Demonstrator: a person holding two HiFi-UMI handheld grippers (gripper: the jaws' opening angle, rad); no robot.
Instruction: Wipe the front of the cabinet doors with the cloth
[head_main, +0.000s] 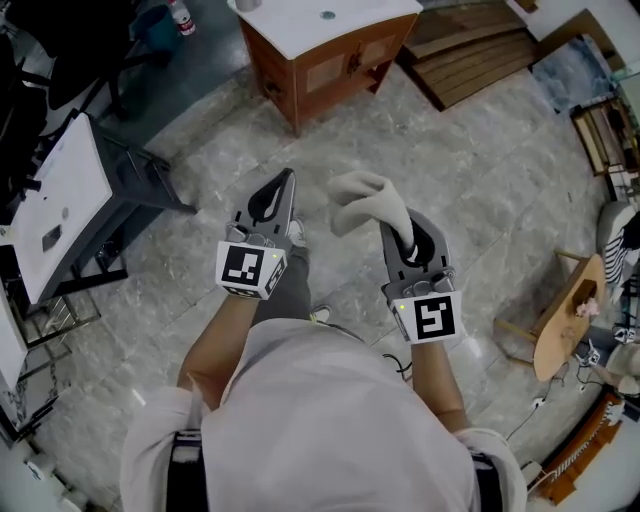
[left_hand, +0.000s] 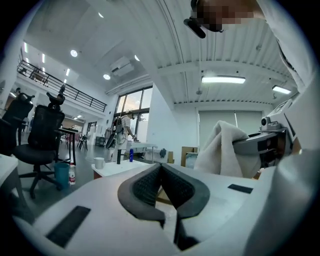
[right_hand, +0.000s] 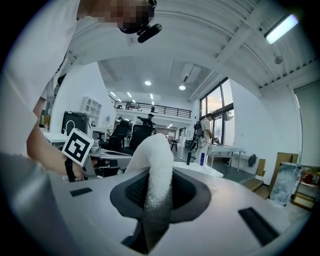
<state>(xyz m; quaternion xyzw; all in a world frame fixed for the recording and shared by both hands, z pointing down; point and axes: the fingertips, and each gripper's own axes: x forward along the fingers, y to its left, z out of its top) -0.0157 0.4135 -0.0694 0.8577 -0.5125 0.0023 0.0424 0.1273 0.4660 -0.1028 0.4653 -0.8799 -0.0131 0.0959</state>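
Lower centre of head view: person (head_main: 330, 420) is standing over grey tiled floor (head_main: 470, 180), arms extended. Left claw (head_main: 287, 182) is sitting fully closed, pads meeting, nothing between them. Right claw (head_main: 400, 236) is clamping the white cloth (head_main: 365, 198); the cloth is bunching up above the jaw tips, centre frame, held in the air. Both claws are pointing toward the wooden cabinet (head_main: 325, 75), upper centre, well apart from the cloth. A white counter (head_main: 320, 22) is topping it.

Right gripper (right_hand: 159, 192): jaws clamped on white cloth (right_hand: 156, 170), which rises in a fold above them. Left gripper's marker cube (right_hand: 77, 146) visible at left.
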